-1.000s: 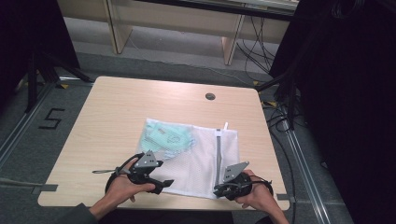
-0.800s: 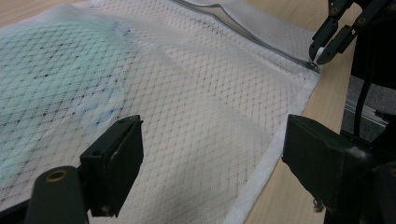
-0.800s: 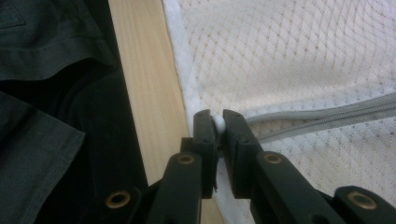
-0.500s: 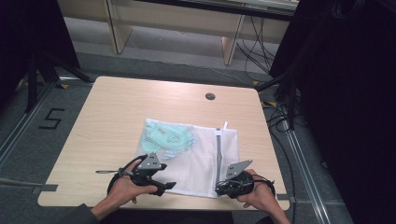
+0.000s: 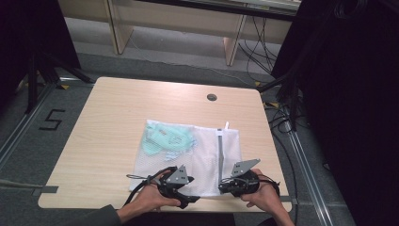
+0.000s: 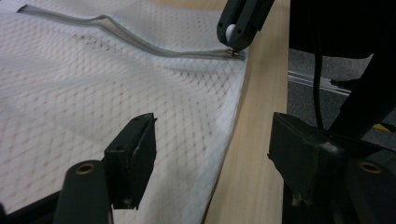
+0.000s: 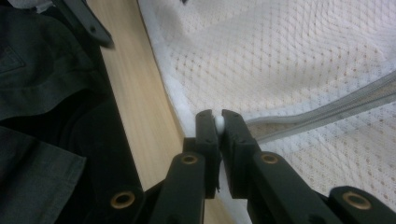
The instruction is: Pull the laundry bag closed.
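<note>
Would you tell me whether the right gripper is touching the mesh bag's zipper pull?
Touching: in the right gripper view, the right gripper pinches the white zipper pull at the mesh bag edge.

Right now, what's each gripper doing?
Left gripper: open, jaws just closing, astride the mesh bag edge.
Right gripper: shut on the zipper pull.

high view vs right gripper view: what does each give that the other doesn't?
High view alone: the whole table, the pale green item inside the mesh bag, and the left gripper at the bag's near edge, jaws apart and just closing.

Right gripper view alone: the right gripper shut on a small white zipper pull at the zipper's near end.

Both: the white mesh bag, its grey zipper, and the right gripper at the bag's near edge.
</note>
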A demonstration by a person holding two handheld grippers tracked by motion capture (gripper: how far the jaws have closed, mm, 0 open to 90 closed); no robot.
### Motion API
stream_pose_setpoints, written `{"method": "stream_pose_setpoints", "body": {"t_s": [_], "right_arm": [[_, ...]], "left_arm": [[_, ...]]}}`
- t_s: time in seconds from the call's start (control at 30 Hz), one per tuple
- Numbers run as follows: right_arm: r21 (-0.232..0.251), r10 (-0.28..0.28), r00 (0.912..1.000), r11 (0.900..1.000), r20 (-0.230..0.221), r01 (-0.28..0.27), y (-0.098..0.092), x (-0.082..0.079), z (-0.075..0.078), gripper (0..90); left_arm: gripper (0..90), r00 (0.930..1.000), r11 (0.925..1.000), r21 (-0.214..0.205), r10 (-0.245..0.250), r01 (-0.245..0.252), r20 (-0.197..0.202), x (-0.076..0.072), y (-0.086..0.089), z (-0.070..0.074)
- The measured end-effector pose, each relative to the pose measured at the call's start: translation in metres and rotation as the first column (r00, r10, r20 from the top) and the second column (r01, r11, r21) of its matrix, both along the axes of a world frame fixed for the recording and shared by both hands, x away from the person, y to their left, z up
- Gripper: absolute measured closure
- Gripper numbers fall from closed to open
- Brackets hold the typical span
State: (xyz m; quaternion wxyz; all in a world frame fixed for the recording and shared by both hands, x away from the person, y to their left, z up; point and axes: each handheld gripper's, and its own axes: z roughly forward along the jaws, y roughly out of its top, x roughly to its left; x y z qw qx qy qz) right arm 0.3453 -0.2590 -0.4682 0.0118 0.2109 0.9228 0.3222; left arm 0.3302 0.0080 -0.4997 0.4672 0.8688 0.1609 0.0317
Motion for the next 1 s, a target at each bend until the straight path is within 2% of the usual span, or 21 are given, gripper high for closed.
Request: {"method": "stream_pose_setpoints", "body": {"t_s": [0.03, 0.07, 0.1, 0.17, 0.3, 0.43, 0.57, 0.6, 0.63, 0.67, 0.7, 0.73, 0.77, 0.8, 0.83, 0.9, 1.0], "right_arm": [[0.004, 0.002, 1.0, 1.0, -0.001, -0.002, -0.001, 0.0, 0.0, 86.5], [0.004, 0.002, 1.0, 1.0, -0.001, -0.002, -0.001, 0.0, 0.0, 86.5], [0.01, -0.009, 0.9999, 0.9999, 0.005, 0.009, -0.001, 0.001, 0.001, 86.5], [0.011, -0.034, 0.9991, 0.9993, -0.024, 0.034, -0.002, -0.001, 0.003, 86.5], [0.018, -0.031, 0.9995, 0.9994, -0.006, 0.031, -0.002, 0.0, 0.004, 86.5], [0.029, -0.024, 0.9997, 0.9993, 0.009, 0.024, -0.001, 0.0, 0.004, 86.5], [0.023, -0.02, 0.9996, 0.9995, 0.018, 0.02, -0.002, 0.001, 0.006, 86.6], [0.023, -0.02, 0.9996, 0.9995, 0.018, 0.02, -0.002, 0.001, 0.006, 86.6], [0.034, -0.027, 0.9995, 0.9991, 0.014, 0.027, -0.002, 0.0, 0.005, 86.5], [0.032, -0.031, 0.9995, 0.999, 0.011, 0.031, -0.001, 0.0, 0.005, 86.5], [0.026, -0.029, 0.9996, 0.9993, 0.004, 0.029, -0.002, 0.0, 0.005, 86.6], [0.026, -0.029, 0.9996, 0.9993, 0.004, 0.029, -0.002, 0.0, 0.005, 86.6], [0.031, -0.035, 0.9992, 0.9989, 0.02, 0.034, -0.002, 0.001, 0.005, 86.6], [0.036, -0.035, 0.9994, 0.9988, 0.006, 0.035, -0.002, 0.0, 0.005, 86.5], [0.036, -0.035, 0.9994, 0.9988, 0.006, 0.035, -0.002, 0.0, 0.005, 86.5], [0.027, -0.027, 0.9996, 0.9993, 0.006, 0.027, -0.002, 0.001, 0.005, 86.5], [0.031, -0.032, 0.9995, 0.999, 0.001, 0.032, -0.001, 0.0, 0.005, 86.5]], "left_arm": [[33.4, 0.9999, 0.9998, 0.015, -0.009, 0.009, 0.013, 0.0, -0.005, -0.001], [35.0, 0.9999, 0.9998, 0.015, -0.009, 0.009, 0.013, 0.0, -0.005, -0.001], [35.5, 0.9999, 0.9998, 0.016, -0.009, 0.009, 0.009, 0.0, -0.014, -0.003], [37.6, 0.9999, 0.9999, 0.008, -0.01, 0.01, 0.007, 0.0, -0.02, -0.005], [42.2, 0.9997, 0.9996, 0.017, -0.024, 0.024, -0.004, 0.001, -0.033, -0.008], [47.5, 0.9996, 0.9996, 0.005, -0.029, 0.029, -0.006, 0.002, -0.043, -0.01], [49.1, 0.9994, 0.9996, 0.003, -0.028, 0.028, -0.02, 0.003, -0.051, -0.013], [49.1, 0.9993, 0.9995, 0.009, -0.032, 0.032, -0.018, 0.003, -0.053, -0.013], [52.3, 0.9992, 0.999, 0.024, -0.039, 0.039, 0.008, 0.004, -0.055, -0.012], [54.0, 0.9995, 0.9994, 0.013, -0.031, 0.031, 0.006, 0.003, -0.058, -0.013], [56.1, 0.9991, 0.9987, 0.032, -0.041, 0.04, 0.014, 0.004, -0.058, -0.012], [56.9, 0.9991, 0.9987, 0.032, -0.041, 0.04, 0.014, 0.004, -0.058, -0.012], [58.0, 0.9994, 0.9993, 0.015, -0.034, 0.034, 0.0, 0.004, -0.062, -0.015], [59.1, 0.9994, 0.9993, 0.015, -0.034, 0.034, 0.0, 0.004, -0.062, -0.015], [59.1, 0.9991, 0.9986, 0.037, -0.038, 0.037, 0.018, 0.004, -0.062, -0.014], [62.0, 0.999, 0.999, 0.021, -0.04, 0.039, 0.02, 0.003, -0.065, -0.015], [70.1, 0.9983, 0.9985, 0.023, -0.051, 0.05, 0.03, 0.002, -0.067, -0.014]]}}
